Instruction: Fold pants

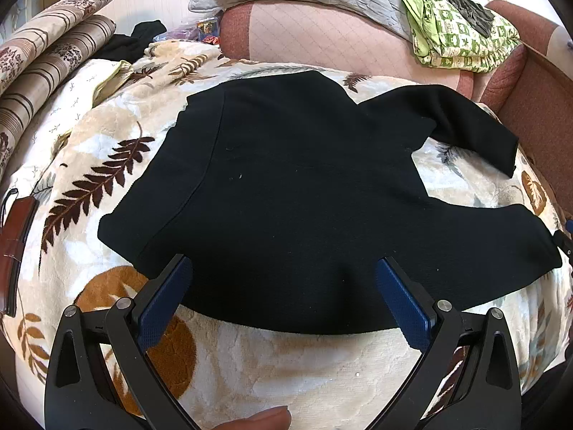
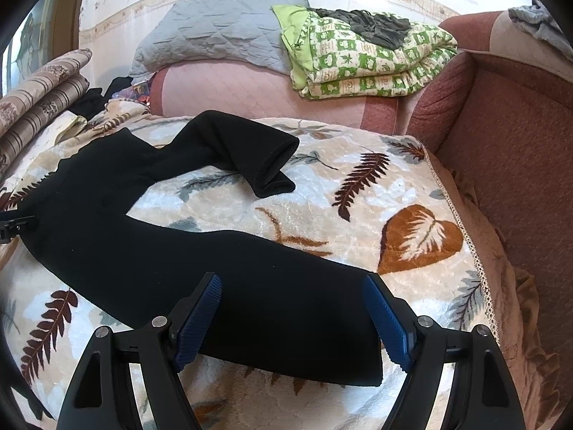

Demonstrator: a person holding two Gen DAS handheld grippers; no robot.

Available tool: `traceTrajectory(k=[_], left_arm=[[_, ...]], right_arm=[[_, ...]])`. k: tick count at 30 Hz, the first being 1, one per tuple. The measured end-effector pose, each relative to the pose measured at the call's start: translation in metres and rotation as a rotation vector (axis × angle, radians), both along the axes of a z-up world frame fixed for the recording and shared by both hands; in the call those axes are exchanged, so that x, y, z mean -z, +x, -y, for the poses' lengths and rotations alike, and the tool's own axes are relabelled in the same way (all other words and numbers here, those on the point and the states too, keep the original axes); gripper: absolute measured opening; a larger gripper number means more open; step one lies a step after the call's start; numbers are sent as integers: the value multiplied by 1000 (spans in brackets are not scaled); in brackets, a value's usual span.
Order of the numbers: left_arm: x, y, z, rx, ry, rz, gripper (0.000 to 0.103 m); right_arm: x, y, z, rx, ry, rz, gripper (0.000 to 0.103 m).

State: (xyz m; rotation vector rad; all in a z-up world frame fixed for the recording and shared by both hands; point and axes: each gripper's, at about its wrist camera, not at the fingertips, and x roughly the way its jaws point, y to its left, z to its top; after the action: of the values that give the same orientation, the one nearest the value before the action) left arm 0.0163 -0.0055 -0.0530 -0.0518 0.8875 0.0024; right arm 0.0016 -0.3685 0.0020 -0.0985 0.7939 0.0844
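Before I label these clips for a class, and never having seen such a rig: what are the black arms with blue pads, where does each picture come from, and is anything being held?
There is no robot here. A person holds a hand-held gripper in each hand, and a wide-angle camera on each looks forward along its two fingers. The black arms with blue pads are those fingers. One picture comes from the left gripper, the other from the right gripper. Black pants lie spread on a leaf-patterned blanket, both legs apart. The left gripper hovers at the waist end, the right one over a leg end. Both stand open and hold nothing. Behind lie a grey quilt and a green checked blanket.
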Motion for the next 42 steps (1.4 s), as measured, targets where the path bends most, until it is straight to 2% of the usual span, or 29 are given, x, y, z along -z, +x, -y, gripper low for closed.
traceTrajectory(k=[42], left_arm=[[0,-2,-2,-1,-10,-2,102]], right_arm=[[-1,-2,1,6,-12,25,79]])
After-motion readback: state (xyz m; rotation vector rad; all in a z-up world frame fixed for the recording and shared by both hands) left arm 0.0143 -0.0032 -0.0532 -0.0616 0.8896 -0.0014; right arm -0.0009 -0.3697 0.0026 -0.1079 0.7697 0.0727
